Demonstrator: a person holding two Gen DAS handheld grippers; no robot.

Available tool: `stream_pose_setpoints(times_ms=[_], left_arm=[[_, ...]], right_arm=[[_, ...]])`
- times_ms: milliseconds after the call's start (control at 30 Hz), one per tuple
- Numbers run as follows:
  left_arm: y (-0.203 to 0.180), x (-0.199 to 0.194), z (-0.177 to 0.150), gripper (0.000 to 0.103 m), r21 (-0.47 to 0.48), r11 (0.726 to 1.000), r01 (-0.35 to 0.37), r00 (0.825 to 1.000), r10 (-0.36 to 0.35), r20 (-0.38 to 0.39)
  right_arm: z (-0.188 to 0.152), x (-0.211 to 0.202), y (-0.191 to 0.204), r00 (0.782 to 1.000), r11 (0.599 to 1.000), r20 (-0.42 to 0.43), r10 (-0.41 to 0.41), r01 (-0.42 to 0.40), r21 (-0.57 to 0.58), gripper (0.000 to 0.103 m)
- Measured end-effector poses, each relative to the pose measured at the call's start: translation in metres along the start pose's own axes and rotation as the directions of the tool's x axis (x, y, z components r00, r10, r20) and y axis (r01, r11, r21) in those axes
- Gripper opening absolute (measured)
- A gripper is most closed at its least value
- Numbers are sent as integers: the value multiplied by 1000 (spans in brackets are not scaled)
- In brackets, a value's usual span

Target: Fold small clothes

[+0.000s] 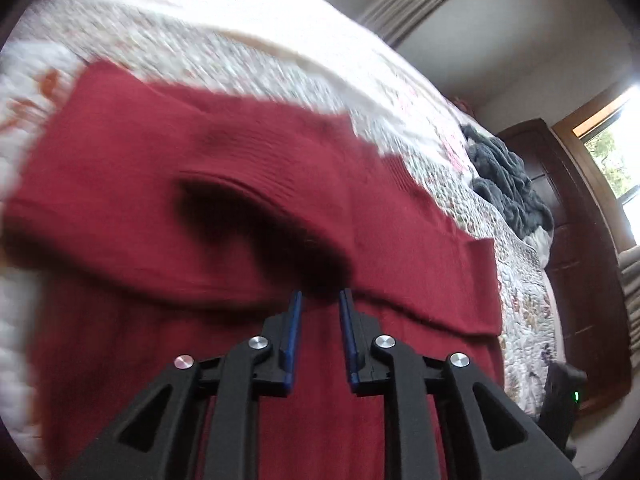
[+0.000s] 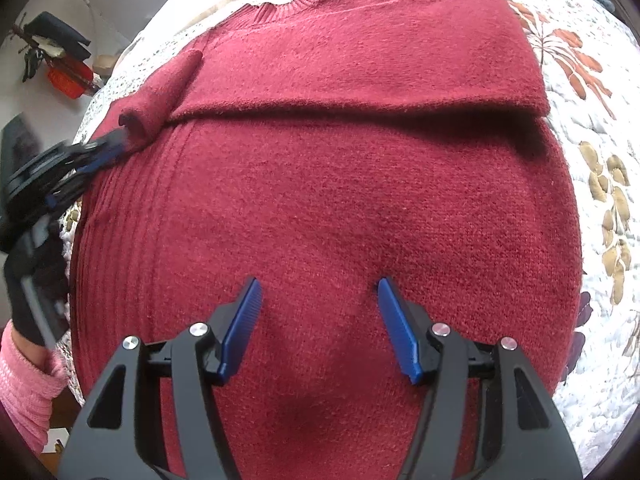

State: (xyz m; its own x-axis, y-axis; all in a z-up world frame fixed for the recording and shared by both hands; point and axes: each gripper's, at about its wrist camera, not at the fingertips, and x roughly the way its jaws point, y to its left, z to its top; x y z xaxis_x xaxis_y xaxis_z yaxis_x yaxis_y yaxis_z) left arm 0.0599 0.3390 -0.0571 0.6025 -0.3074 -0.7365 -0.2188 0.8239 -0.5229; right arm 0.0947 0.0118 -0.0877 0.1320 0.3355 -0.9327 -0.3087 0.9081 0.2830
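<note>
A home bedroom: a bed (image 1: pixel 240 52) under a floral quilt (image 2: pixel 592 128), a dark wooden dresser (image 1: pixel 576 240), curtains (image 1: pixel 420 0) and a bright window (image 1: pixel 616 148) beside it.

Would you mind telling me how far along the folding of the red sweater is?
Partly done: a fold already lies across the red sweater on the quilt. In hand: the left gripper is at the sleeve, apparently tucking it. The right gripper is open above the body. Remaining: the final folds.
</note>
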Motion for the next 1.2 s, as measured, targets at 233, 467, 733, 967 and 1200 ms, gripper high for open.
stream_pose_setpoints(times_ms=[233, 467, 733, 967, 1200], left_arm=[[60, -37, 47, 19, -60, 979, -196, 978, 200, 57], [92, -3, 46, 14, -43, 971, -236, 972, 235, -26], [84, -31, 52, 20, -21, 972, -232, 973, 232, 6], [81, -60, 56, 26, 20, 971, -237, 970, 236, 63], [83, -65, 55, 27, 34, 966, -255, 965, 252, 71]], right_arm=[[11, 2, 12, 999, 999, -9, -38, 38, -3, 64], [53, -1, 42, 1000, 1000, -7, 5, -5, -19, 63], [148, 24, 104, 991, 992, -48, 126, -127, -5, 63], [194, 78, 133, 968, 976, -137, 210, -201, 79, 61], [195, 92, 138, 943, 958, -169, 286, -275, 88, 12]])
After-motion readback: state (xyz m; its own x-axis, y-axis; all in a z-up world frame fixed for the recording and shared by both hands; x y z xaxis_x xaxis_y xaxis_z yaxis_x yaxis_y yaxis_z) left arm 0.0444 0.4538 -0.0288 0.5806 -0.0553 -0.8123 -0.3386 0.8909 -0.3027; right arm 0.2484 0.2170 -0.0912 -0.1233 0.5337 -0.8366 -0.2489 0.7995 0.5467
